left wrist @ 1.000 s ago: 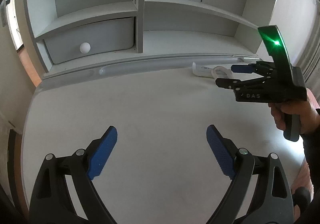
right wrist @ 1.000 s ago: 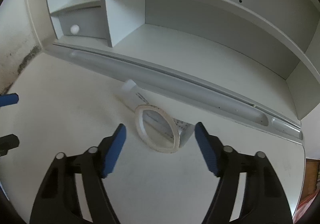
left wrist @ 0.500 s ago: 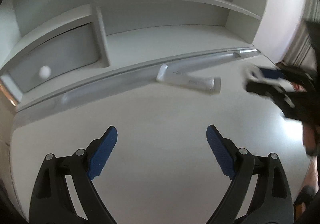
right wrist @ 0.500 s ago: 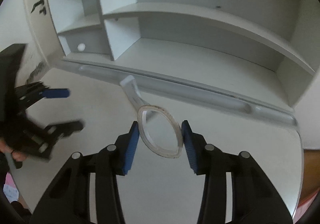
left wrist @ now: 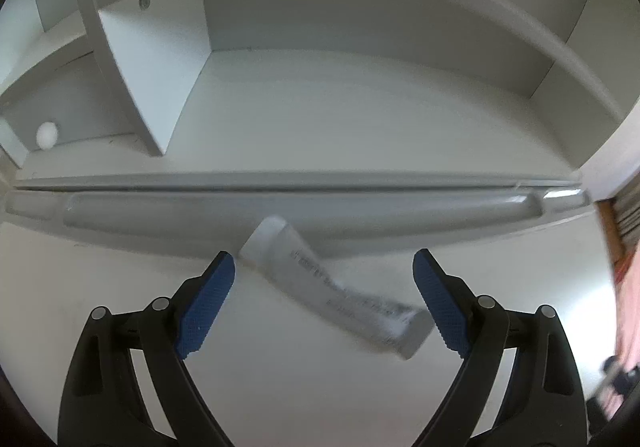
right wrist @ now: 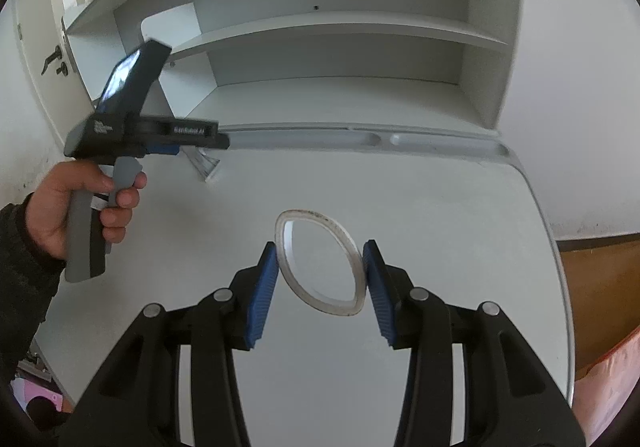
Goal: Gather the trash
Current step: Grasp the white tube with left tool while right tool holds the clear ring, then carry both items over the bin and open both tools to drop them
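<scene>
Right gripper (right wrist: 320, 287) fingers pinching one tape ring (right wrist: 320, 261); left gripper (left wrist: 326, 301) fingers wide apart around one tube (left wrist: 320, 283).

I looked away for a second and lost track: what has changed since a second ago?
The right gripper closed on the tape ring, squeezing it oval, and lifted it off the tube. The left gripper, open as before, moved in and now brackets the tube. The tube stayed on the desk by the groove; the shelves did not change.
</scene>
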`<state>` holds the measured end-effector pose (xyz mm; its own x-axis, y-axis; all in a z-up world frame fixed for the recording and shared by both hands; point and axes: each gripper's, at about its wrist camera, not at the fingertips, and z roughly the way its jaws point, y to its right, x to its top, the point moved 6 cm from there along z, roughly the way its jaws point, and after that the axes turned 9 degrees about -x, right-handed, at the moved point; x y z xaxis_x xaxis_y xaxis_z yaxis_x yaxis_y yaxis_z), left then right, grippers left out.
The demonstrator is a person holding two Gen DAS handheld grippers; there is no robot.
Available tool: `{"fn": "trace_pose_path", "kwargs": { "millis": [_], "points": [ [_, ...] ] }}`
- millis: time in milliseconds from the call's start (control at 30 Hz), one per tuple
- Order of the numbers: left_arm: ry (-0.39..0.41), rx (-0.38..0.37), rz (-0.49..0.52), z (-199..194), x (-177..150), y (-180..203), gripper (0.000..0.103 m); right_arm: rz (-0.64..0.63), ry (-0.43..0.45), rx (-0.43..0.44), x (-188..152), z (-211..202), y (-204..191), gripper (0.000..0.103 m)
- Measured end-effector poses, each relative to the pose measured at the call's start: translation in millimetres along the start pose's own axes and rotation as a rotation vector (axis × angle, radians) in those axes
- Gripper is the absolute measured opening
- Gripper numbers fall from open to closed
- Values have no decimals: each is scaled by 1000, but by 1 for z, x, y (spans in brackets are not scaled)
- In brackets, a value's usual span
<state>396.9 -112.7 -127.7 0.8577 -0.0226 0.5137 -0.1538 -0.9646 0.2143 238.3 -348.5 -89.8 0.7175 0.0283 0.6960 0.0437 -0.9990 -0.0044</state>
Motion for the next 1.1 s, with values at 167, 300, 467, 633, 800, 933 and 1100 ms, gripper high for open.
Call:
{"fn": "trace_pose_path", "kwargs": {
  "millis": [167, 300, 467, 633, 800, 933, 1100],
  "points": [
    [5, 67, 76, -7, -18, -2, 88, 32, 13, -8, -14, -18, 24, 44],
    [31, 51, 107, -18, -30, -4, 78, 79, 26, -29, -34, -40, 51, 44],
    [64, 16, 181, -27, -38, 11, 26, 136, 29, -76, -61, -65, 83, 44],
    [57, -10, 238, -31, -49, 35, 13, 244, 41, -157, -99, -103, 129, 44],
    [59, -96, 334, -46, -81, 102, 13, 371, 37, -263, -141, -137, 179, 43],
    [46, -243, 483, -65, -133, 202, 13, 492, 20, -349, -187, -158, 221, 43],
    [27, -456, 654, -98, -206, 322, 13, 623, -26, -424, -245, -168, 261, 43]
  ]
}}
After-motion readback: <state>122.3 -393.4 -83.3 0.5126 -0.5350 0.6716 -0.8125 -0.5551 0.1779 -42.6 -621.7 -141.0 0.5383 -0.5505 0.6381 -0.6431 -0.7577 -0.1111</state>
